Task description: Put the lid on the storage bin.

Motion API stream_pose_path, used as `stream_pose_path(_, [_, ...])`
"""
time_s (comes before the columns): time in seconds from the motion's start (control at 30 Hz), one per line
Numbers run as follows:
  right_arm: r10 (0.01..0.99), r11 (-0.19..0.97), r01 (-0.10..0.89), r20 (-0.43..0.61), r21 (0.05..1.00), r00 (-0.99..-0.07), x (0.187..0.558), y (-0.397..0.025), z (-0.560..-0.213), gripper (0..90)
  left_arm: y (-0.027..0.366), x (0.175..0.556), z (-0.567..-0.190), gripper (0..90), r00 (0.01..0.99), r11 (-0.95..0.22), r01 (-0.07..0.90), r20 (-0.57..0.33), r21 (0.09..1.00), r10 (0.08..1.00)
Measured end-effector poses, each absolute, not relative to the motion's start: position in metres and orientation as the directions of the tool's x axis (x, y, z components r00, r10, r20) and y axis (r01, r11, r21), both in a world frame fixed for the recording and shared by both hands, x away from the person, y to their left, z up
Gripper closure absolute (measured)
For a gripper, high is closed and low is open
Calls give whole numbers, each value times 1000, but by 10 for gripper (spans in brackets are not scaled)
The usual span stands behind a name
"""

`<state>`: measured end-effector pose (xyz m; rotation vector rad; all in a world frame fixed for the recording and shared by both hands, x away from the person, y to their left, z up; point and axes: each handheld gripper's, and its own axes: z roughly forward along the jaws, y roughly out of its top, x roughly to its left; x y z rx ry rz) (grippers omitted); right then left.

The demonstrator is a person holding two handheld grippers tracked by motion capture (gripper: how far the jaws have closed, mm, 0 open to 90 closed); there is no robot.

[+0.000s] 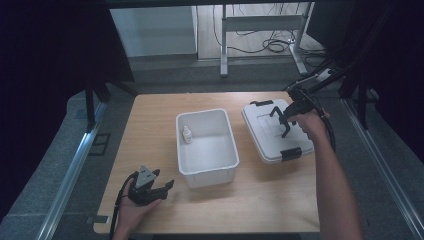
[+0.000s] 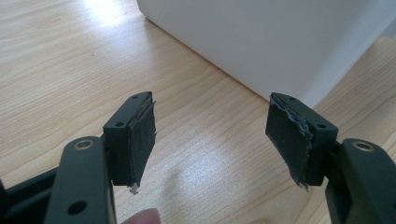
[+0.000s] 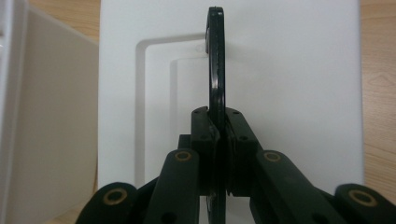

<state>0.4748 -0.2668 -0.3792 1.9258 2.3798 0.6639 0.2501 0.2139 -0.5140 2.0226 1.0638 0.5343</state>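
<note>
The right gripper (image 1: 286, 121) is over the lid (image 1: 276, 131), which lies flat on the table (image 1: 150, 130) just to the right of the bin (image 1: 207, 147). Its jaws are clamped on the lid's black handle (image 1: 279, 120), which stands raised from the middle of the lid. In the right gripper view the handle (image 3: 215, 60) runs edge-on as a thin black arc straight up between the two pads, and the pads press against it from both sides with no gap. The white lid (image 3: 289, 93) spreads beneath, with a stepped rectangular recess around the handle's far end. A wall of the bin (image 3: 51, 116) shows at the left edge of that view, close beside the lid.

The lid has a black latch at its near edge (image 1: 290, 154) and another at its far edge (image 1: 261, 103). It sits slightly turned relative to the bin.

The bin is open and stands near the middle of the table. A small bottle (image 1: 186, 134) stands upright inside it, against the left wall.

The left gripper (image 1: 161, 188) rests low at the near left of the table, held in the left hand (image 1: 134, 212), well apart from the lid and a little to the left of the bin's near corner. Its jaws are wide apart and hold nothing; in the left gripper view the pads (image 2: 142, 135) are worn and frayed at the edges, bare table (image 2: 65, 74) shows between them, and the bin's white corner (image 2: 280, 42) rises just beyond
</note>
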Motion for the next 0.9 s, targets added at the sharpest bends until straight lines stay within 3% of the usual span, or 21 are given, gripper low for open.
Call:
stream_pose_path(0.53, [930, 127, 924, 281, 360, -238, 450, -256, -331, 850, 214, 247, -510, 334, 563, -343, 488, 11, 803, 827])
stream_pose_path(0.9, [913, 175, 912, 285, 370, -291, 434, -209, -303, 850, 216, 244, -505, 335, 564, -335, 478, 8, 812, 826])
